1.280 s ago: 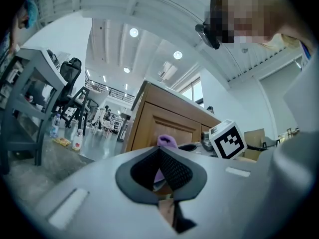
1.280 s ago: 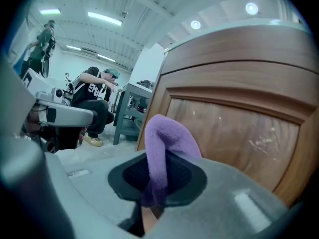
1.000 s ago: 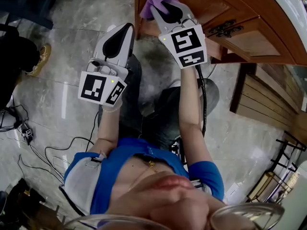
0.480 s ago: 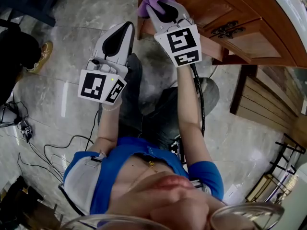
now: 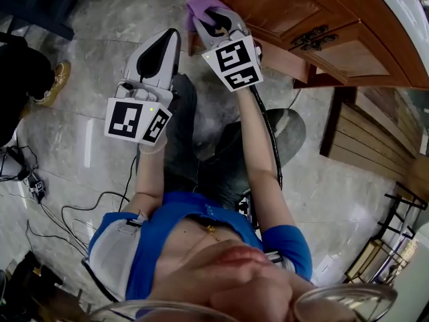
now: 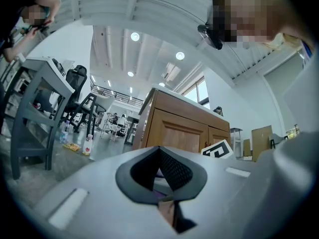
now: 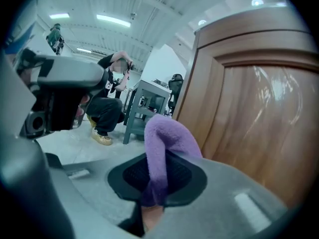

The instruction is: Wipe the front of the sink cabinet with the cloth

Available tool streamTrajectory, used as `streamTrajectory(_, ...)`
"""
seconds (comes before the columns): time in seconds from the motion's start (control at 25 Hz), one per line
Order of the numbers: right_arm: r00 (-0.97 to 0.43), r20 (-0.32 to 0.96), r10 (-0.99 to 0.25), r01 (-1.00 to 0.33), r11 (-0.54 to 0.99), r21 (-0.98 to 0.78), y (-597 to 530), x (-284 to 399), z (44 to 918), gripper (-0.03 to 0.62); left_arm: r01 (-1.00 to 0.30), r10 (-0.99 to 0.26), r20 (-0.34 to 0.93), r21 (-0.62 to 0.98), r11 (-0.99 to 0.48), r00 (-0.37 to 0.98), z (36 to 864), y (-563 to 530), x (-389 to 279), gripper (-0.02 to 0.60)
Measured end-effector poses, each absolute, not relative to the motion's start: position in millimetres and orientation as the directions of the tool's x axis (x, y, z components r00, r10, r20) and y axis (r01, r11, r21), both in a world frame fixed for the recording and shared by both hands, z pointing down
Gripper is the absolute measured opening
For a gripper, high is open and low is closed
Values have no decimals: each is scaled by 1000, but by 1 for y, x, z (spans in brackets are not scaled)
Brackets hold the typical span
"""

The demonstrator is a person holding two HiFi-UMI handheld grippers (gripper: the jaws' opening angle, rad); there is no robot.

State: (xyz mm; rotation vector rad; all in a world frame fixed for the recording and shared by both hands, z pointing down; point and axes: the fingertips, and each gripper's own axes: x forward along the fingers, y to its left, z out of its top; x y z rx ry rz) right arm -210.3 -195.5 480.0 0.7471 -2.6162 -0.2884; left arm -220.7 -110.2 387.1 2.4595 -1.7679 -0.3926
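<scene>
Right gripper view: the purple cloth (image 7: 167,143) is pinched between the jaws of the right tongs (image 7: 157,178), which are closed on its lower end. The free part is folded over above the jaws and leans toward the wooden cabinet (image 7: 259,108). The cloth is seen just beside the frame of the cabinet door; whether it touches the wood cannot be told.

In the head view the cloth (image 5: 201,9) is held at the left edge of the cabinet (image 5: 281,5), ahead of the right tongs (image 5: 213,20). A dark metal handle (image 5: 310,37) is seen further right on the cabinet front, well apart from the cloth.

The left tongs (image 5: 173,35) are held to the left of the right tongs, near them but apart, over the pale marble floor (image 5: 100,133). In the left gripper view the jaws of the left tongs (image 6: 162,176) are pressed together and nothing is held between them; the cabinet (image 6: 179,128) is seen beyond them.

A crouching person (image 7: 107,108) in dark clothes is seen in the background.
</scene>
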Motion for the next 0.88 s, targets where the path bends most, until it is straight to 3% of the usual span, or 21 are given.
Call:
streamTrajectory(0.44, -757, 382, -531, -435, 845, 313, -193, -211, 504, 54, -913, -936, -159, 222, -343, 313, 388, -113, -216, -2)
streamTrajectory(0.88, -684, 385, -620, -532, 785, 318, -203, -152, 496, 54, -873, -905, -158, 244, -423, 395, 393, -123, -185, -3)
